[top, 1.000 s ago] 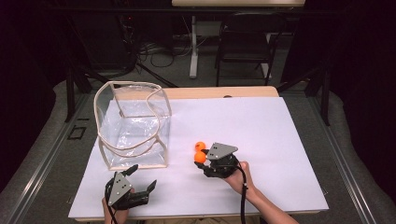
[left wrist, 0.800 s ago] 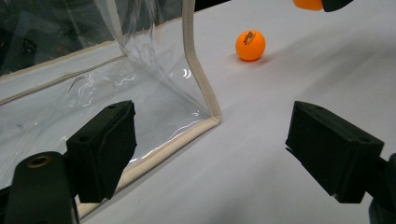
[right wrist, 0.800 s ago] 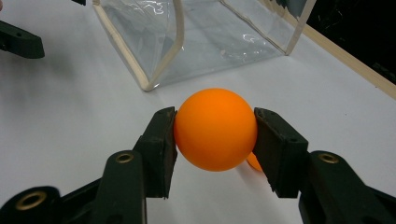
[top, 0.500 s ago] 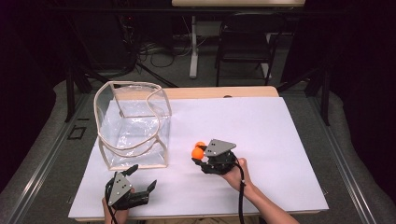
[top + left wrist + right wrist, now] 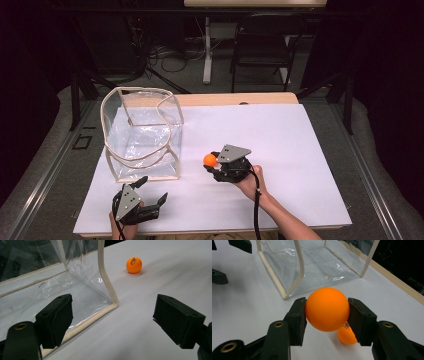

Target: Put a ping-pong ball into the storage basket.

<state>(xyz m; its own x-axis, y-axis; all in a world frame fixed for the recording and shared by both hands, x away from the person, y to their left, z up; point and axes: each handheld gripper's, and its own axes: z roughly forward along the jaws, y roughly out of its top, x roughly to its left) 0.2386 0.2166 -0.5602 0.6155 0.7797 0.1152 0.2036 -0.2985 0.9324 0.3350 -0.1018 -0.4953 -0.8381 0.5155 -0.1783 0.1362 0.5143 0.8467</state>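
Ball clamped in right tool, left tool idle

Ball (image 5: 327, 309), orange, sits between the two black pads of the right tool (image 5: 327, 312), centre of the right gripper view. Both pads press its sides; tool clenched on it. A second orange ball (image 5: 345, 336) shows just below and behind the first, lower centre of that frame, on the white bench (image 5: 242, 315); whether the two touch cannot be told. In the high view one orange ball (image 5: 210, 159) shows at the left tip of the right tool (image 5: 214, 165), a little below centre, with the person's hand behind the tool.

Left tool (image 5: 152, 191) lies at the lower left of the high view, near the bench's front edge. In the left gripper view its jaws stand wide apart, released, nothing between the pads. Past them, upper centre of that frame, an orange ball (image 5: 134, 264) with dark print rests on the bench.

Clear bag (image 5: 142, 135) with cream piping stands open-topped at the left of the high view, upright, somewhat slumped. Its near corner shows between the left tool's jaws in the left gripper view, on the bench, not touched by either pad. In the right gripper view the bag fills the upper centre, apart from the gripped ball. Left tool's jaw tips show at that frame's upper left.
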